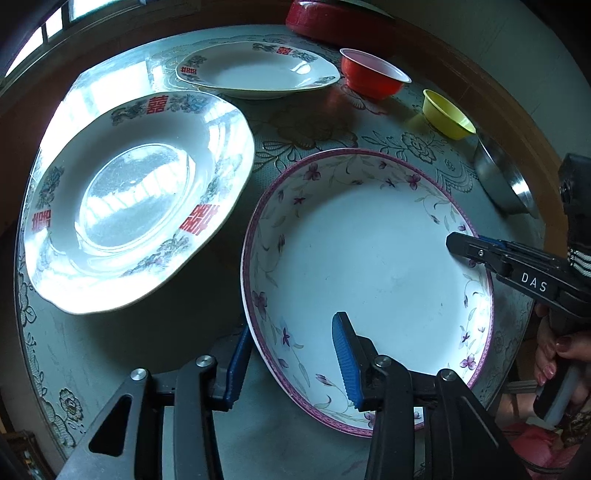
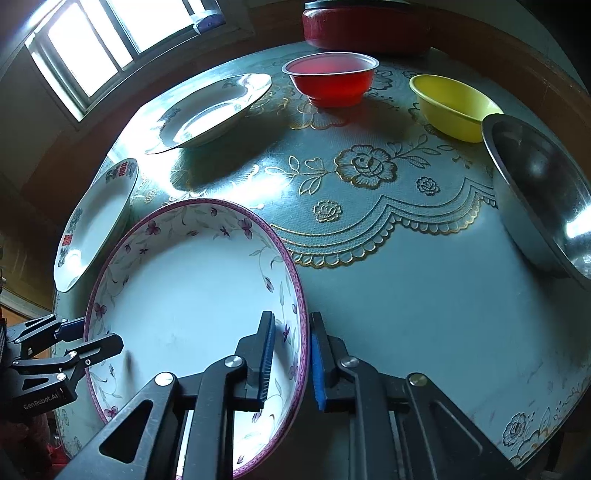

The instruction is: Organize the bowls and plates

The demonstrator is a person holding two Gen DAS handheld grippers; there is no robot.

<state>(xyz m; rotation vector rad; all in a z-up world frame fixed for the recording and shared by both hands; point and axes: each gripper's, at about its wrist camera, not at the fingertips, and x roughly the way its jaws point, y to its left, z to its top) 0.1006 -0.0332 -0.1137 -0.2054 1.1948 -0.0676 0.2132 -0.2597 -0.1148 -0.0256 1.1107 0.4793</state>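
A deep white plate with a purple floral rim [image 1: 369,266] sits on the round table near me; it also shows in the right wrist view [image 2: 192,295]. My left gripper [image 1: 291,360] is open, its fingers straddling the plate's near-left rim with a wide gap. My right gripper [image 2: 293,356] has its fingers straddling the plate's right rim with a small gap, so I cannot tell if it grips. Two white plates with red characters [image 1: 136,206] [image 1: 258,70] lie at the left and far side. A red bowl [image 2: 332,79], a yellow bowl [image 2: 454,105] and a steel bowl [image 2: 543,199] stand to the right.
The table [image 2: 406,295] has a grey-green floral cover. A dark red round container [image 2: 362,26] stands at the far edge. A window [image 2: 110,40] is at the far left. A person's hand [image 1: 554,354] holds the right gripper.
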